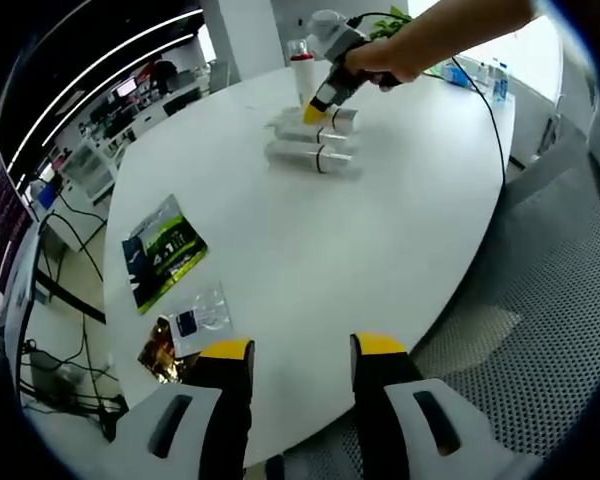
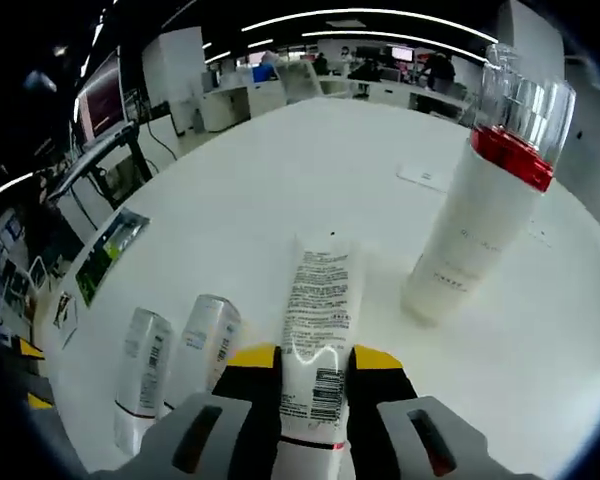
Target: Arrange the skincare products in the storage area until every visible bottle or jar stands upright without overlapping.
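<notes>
One tube point(image 2: 315, 345), base behind claw point(image 2: 315, 358).

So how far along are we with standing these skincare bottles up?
One done: the red-banded bottle stands upright on the table. In hand: the right gripper has its fingers around a lying white tube. Left: two more tubes lie flat beside it. The left gripper is open, holding nothing.

"4.1" on the green-and-black packet point(image 1: 163, 251); small print and barcode on the tube point(image 2: 314, 340), illegible.
</notes>
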A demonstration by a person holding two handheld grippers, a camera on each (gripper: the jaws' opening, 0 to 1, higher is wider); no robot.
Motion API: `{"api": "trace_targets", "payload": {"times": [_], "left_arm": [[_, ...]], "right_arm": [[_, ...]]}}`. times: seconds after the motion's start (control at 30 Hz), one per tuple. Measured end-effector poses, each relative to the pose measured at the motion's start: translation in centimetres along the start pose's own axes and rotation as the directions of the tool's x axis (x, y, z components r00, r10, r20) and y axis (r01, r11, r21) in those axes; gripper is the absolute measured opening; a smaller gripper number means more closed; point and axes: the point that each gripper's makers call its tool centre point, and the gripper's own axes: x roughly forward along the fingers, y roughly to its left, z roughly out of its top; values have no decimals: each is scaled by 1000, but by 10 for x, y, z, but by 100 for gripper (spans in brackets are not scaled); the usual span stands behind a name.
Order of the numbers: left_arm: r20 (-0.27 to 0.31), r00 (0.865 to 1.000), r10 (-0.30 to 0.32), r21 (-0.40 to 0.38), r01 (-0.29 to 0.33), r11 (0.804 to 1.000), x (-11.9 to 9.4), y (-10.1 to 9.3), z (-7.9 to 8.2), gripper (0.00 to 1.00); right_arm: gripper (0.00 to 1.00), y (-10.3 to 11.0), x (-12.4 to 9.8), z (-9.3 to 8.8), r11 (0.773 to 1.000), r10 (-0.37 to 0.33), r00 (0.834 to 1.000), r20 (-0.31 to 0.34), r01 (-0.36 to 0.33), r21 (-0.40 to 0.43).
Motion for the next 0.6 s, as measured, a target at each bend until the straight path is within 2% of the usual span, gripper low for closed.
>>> {"api": "trace_targets", "payload": {"times": [0.17,0.43,0.6], "left_arm": [[9,1000,3,-5,-3,1000,-1,1,2,35],[19,1000,-13,2,13,1000,0,-2,5,38],[29,1000,-9,-14,9,1000,0,0,6,41]], "right_arm": [[15,0,-13,-2,1000,24,1000,14,-24,-9],[15,7,-43,4,999,39,996,83,-42,29],[15,21,-73,16,995,71,985,158,-80,54]]}}
